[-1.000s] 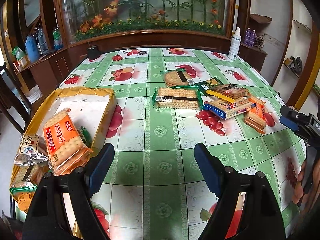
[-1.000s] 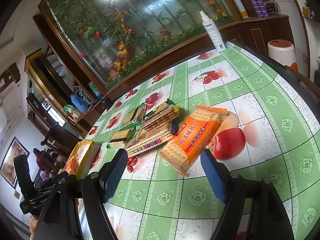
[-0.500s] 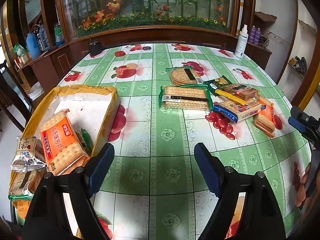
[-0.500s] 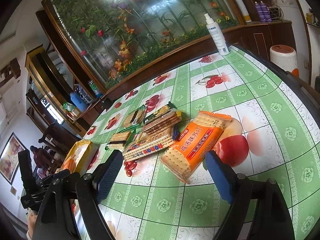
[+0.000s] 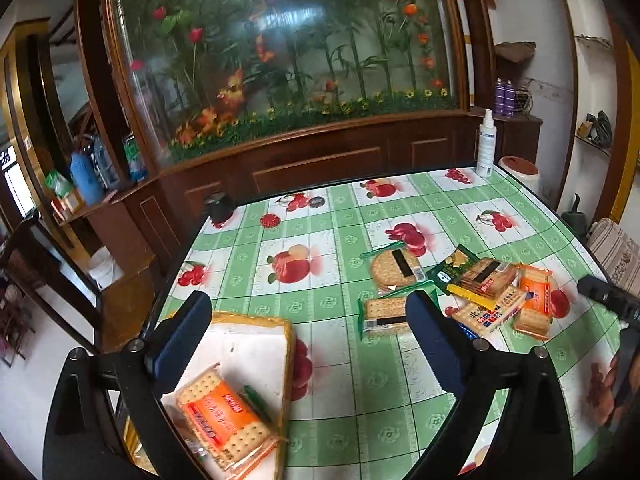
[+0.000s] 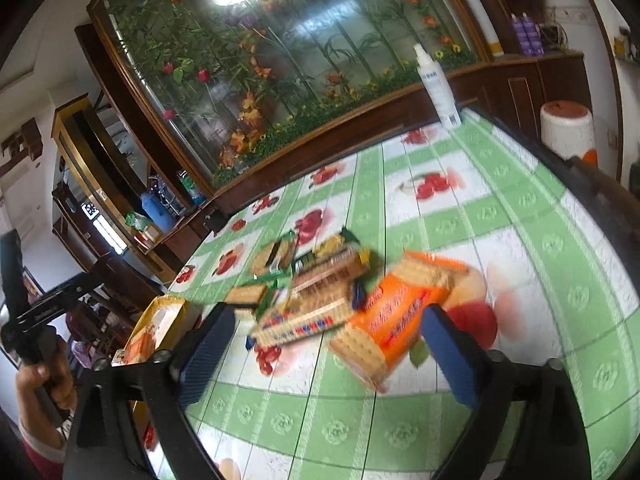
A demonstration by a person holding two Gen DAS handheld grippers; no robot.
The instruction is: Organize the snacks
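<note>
Right wrist: orange cracker pack (image 6: 394, 316) lies diagonally.

The left hand-held gripper (image 5: 308, 344) points forward and slightly down, its blue-padded fingers (image 5: 184, 336) spread wide with nothing between them. The right hand-held gripper (image 6: 324, 356) is likewise wide apart and empty. A bare hand (image 6: 44, 384) grips the left handle.

Little is reading cleanly here. The long blue-and-white cracker pack (image 5: 491, 314) is showing two Chinese characters, "北海", with the rest too small to make out. The orange cracker pack (image 6: 394, 318) and the one in the box (image 5: 222, 416) are carrying red lettering that is blurring. The spray bottle (image 6: 438, 88) label is showing illegible blue print.
</note>
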